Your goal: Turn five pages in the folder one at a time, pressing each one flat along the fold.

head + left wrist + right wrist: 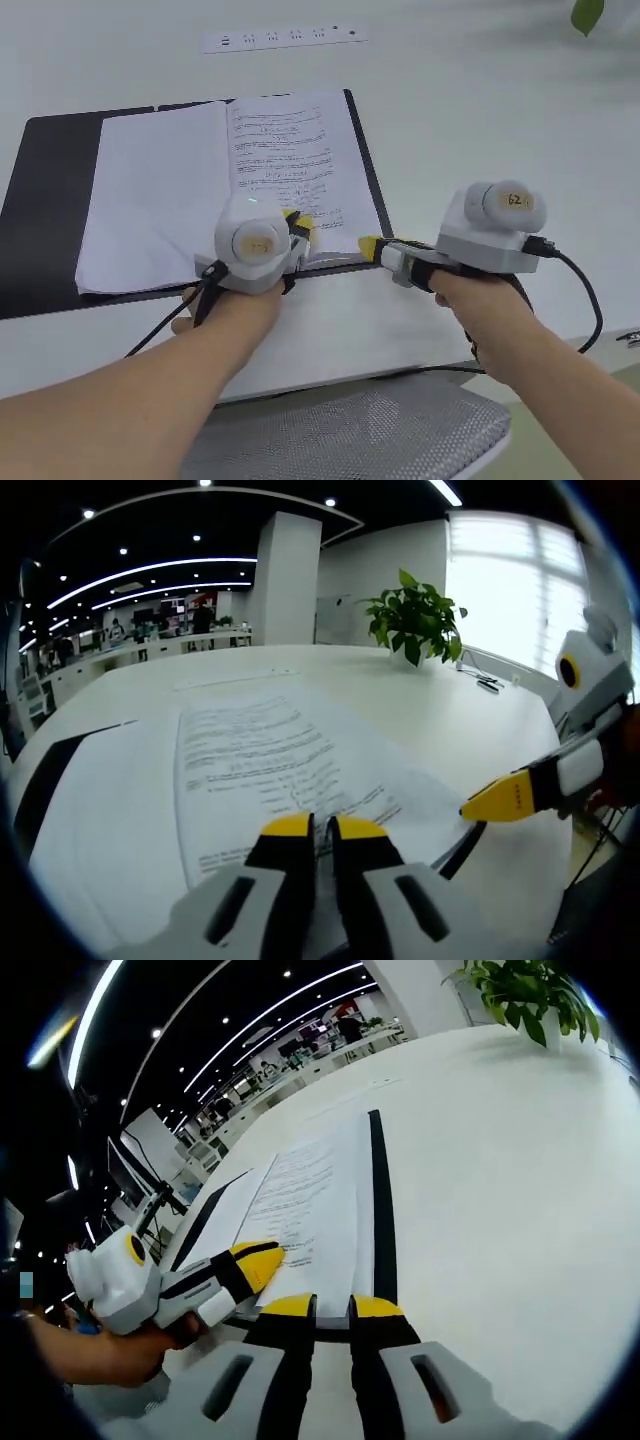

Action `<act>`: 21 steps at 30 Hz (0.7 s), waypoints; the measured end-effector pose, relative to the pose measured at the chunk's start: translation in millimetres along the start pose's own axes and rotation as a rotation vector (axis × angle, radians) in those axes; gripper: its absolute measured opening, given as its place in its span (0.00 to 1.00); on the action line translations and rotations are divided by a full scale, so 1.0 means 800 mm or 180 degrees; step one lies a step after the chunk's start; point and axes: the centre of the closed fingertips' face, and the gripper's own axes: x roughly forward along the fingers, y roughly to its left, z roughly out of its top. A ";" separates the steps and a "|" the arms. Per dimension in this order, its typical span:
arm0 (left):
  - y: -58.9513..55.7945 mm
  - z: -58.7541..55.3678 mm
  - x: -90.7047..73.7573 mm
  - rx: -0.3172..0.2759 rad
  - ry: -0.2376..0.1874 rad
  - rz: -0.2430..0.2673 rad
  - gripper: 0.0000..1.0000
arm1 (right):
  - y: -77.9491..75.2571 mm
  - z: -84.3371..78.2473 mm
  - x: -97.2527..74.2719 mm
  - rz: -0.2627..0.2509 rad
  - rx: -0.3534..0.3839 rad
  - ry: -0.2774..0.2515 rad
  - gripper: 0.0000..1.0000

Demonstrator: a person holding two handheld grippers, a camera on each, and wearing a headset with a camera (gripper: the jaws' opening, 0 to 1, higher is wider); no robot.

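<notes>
Black folder (50, 200) lies open on the white table (480, 130) in the head view, with a blank white sheet (150, 200) on its left half and a printed white page (290, 150) on its right. Left gripper (298, 222) sits at the folder's near edge, on the bottom of the printed page by the fold. The right gripper (370, 244) hovers just off the folder's near right corner. In the left gripper view, its yellow-tipped jaws stand narrow over the printed page, a thin slit between them and nothing visibly held. In the right gripper view, those jaws are likewise narrow and empty, just short of the folder's near edge.
</notes>
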 end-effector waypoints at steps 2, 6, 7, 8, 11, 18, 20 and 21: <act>0.000 0.000 0.000 0.0005 0.0007 0.0001 0.05 | -0.002 0.000 -0.001 -0.0042 0.0005 -0.0005 0.04; 0.000 0.000 0.000 -0.0008 0.0031 0.0008 0.06 | 0.000 0.001 -0.002 -0.0050 -0.0004 -0.0048 0.00; 0.000 0.001 0.000 -0.0016 0.0041 0.0009 0.06 | 0.001 0.001 -0.002 -0.0064 -0.0035 -0.0056 0.00; 0.000 0.000 0.001 -0.0020 0.0052 0.0011 0.06 | 0.003 0.002 -0.003 -0.0070 -0.0062 -0.0070 0.00; -0.001 0.001 0.001 -0.0020 0.0088 0.0002 0.06 | 0.009 0.006 -0.006 -0.0054 -0.0078 -0.0096 0.00; -0.001 -0.001 -0.019 -0.0223 0.0269 -0.0125 0.11 | 0.026 0.017 -0.014 -0.0016 -0.0175 -0.0152 0.00; 0.002 -0.001 -0.030 -0.0205 0.0262 -0.0152 0.15 | 0.034 0.020 -0.017 0.0020 -0.0137 -0.0191 0.00; 0.004 0.000 -0.035 -0.0202 0.0250 -0.0170 0.16 | 0.038 0.021 -0.018 0.0041 -0.0110 -0.0207 0.00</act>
